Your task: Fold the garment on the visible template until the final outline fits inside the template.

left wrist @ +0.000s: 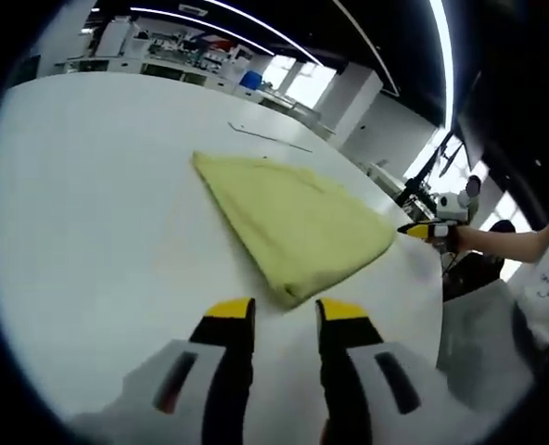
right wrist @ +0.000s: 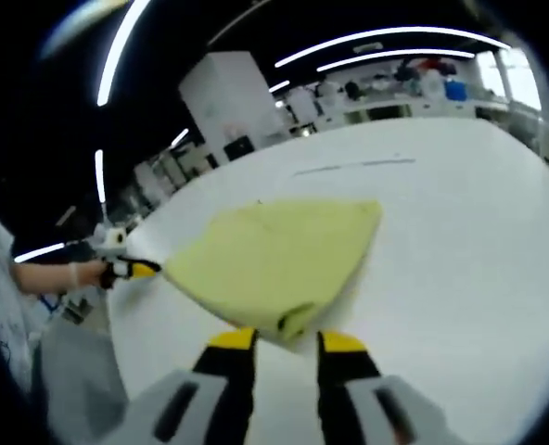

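In the left gripper view, the left gripper (left wrist: 286, 311) is hovering with its jaws parted and empty, just short of the near corner of the folded yellow garment (left wrist: 293, 222), which is lying flat on the white table (left wrist: 89, 213). The right gripper (left wrist: 430, 231) is reaching in at the cloth's right corner.

In the right gripper view, the right gripper (right wrist: 287, 341) is standing open and holding nothing, right at the garment's (right wrist: 274, 255) near edge. The left gripper (right wrist: 137, 270) is sitting at the cloth's left tip; how far it is open there cannot be told.

I cannot make out any template outline, so pinch both corners squarely and fold slowly, keeping edges aligned.
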The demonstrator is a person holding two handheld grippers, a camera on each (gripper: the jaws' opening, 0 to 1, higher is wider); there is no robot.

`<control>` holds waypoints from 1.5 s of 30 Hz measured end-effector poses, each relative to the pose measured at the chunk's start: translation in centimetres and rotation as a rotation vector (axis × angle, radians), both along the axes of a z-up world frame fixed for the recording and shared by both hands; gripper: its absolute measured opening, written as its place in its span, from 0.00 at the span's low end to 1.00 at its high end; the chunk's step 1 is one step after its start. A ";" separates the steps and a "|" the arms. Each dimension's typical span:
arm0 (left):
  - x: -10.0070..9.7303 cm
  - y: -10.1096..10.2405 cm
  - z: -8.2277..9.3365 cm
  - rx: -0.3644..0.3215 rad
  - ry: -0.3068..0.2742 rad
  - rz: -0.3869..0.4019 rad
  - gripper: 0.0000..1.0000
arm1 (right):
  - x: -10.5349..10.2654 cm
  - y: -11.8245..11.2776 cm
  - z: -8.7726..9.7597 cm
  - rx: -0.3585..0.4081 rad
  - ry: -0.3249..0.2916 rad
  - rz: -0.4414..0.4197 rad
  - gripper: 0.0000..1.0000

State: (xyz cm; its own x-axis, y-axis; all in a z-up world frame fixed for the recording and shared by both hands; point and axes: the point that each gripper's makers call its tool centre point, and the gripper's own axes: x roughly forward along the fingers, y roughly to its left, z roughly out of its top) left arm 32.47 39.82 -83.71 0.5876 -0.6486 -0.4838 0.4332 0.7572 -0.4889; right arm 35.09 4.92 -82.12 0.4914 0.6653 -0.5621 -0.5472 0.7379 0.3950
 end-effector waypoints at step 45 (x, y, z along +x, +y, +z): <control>-0.5 -0.3 -0.1 -0.010 0.002 -0.004 0.00 | 0.1 1.0 -1.6 0.041 0.055 -0.040 0.00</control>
